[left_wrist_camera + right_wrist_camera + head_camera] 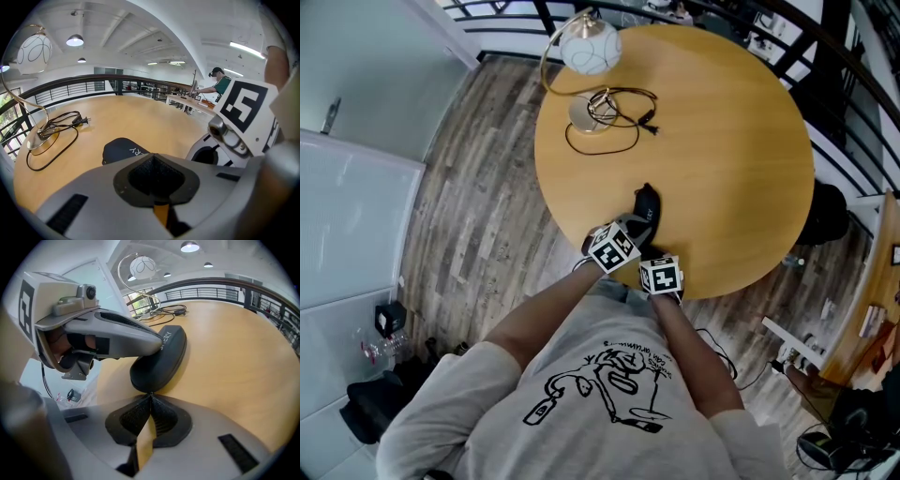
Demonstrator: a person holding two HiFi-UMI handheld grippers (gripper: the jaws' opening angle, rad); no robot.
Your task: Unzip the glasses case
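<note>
Both of your tongs are shut, side by side over the near edge of the round light-wood table (722, 159). Your right gripper (151, 394) has its black ribbed pads pressed together. Their tips sit right against the near end of the black oval fabric glasses case (161, 357), but whether a zip tab is pinched between them is too small to tell. Your left gripper (152, 157) also shows its pads together with nothing between them. In the right gripper view its long grey jaws reach over the case from the left, and their tip rests on the case's top, just beside the white lettering printed there. The case lies flat on the table, close to the edge nearest you, with its long axis running from that edge toward the table's middle and its lid down. On the far-left part of the table, well apart from the case, stands a white globe lamp with a curved brass stem and a round base (591, 47). Its thin black power cord (623, 120) lies in loose loops on the tabletop beside that base. The rest of the tabletop shows only bare wood grain.
</note>
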